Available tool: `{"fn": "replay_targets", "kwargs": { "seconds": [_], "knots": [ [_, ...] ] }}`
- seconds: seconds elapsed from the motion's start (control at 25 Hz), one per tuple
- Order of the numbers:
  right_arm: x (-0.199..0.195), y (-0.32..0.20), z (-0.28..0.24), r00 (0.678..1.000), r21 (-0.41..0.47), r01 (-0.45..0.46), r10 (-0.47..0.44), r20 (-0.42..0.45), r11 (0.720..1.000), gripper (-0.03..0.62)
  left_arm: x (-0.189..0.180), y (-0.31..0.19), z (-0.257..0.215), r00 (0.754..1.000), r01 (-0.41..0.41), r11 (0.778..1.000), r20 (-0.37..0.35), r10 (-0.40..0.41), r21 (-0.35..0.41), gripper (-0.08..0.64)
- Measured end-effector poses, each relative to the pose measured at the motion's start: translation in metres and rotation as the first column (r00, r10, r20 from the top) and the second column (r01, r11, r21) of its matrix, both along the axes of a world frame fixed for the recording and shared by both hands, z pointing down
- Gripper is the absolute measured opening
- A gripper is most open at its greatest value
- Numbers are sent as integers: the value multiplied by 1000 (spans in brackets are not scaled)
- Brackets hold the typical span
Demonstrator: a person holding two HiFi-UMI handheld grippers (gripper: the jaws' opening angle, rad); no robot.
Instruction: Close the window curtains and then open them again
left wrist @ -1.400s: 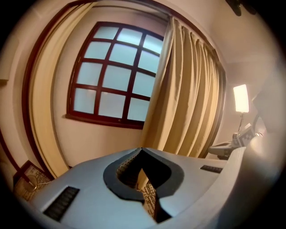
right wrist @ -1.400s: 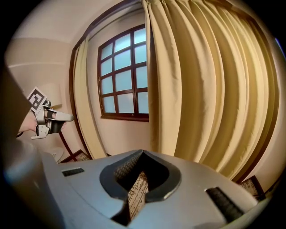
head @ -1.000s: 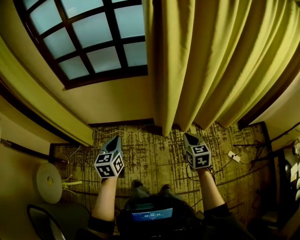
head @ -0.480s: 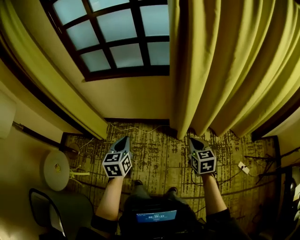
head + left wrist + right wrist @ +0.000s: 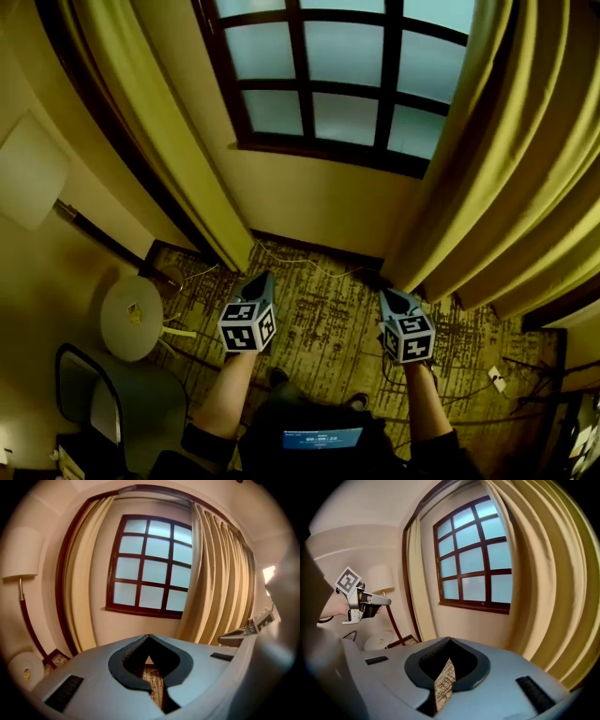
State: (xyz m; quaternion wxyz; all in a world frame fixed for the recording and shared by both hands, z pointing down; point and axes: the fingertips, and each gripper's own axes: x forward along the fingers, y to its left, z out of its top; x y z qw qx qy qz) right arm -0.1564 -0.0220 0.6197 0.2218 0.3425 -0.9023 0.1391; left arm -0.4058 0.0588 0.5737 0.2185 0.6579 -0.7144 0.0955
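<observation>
The dark-framed window (image 5: 342,84) is uncovered, with one yellow curtain gathered at its left (image 5: 159,131) and a fuller one bunched at its right (image 5: 511,197). Over the patterned carpet my left gripper (image 5: 264,277) is shut and holds nothing, short of the wall below the sill. My right gripper (image 5: 387,294) is also shut and empty, close to the foot of the right curtain without touching it. The left gripper view shows the window (image 5: 150,569) straight ahead over shut jaws (image 5: 148,636). Past my right gripper's shut jaws (image 5: 450,640), its view shows the right curtain (image 5: 548,578) filling the right side.
A floor lamp with a white shade (image 5: 33,173) stands left of the window. Near it are a round white side table (image 5: 131,317) and a dark chair (image 5: 89,408). Cables (image 5: 309,267) trail along the wall's foot, and a white plug block (image 5: 494,379) lies at the right.
The view has swung so the window now sits in the middle instead of at the left. Both grippers have shifted sideways along the wall, away from the right curtain's hem. Both stay shut.
</observation>
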Motion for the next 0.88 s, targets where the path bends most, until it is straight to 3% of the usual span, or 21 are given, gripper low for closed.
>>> {"fn": "replay_targets", "kwargs": {
  "seconds": [0.28, 0.52, 0.88],
  "knots": [
    [-149, 23, 5, 989, 0, 146, -146, -17, 989, 15, -118, 18, 2, 998, 61, 998, -13, -61, 16, 5],
    [-261, 48, -2, 977, 24, 213, -213, -10, 977, 15, -196, 35, -1, 998, 57, 998, -4, -57, 24, 5],
    [-357, 59, -25, 952, 61, 306, -305, -21, 950, 15, -256, 33, -7, 997, 76, 996, -27, -75, 49, 5]
  ]
}}
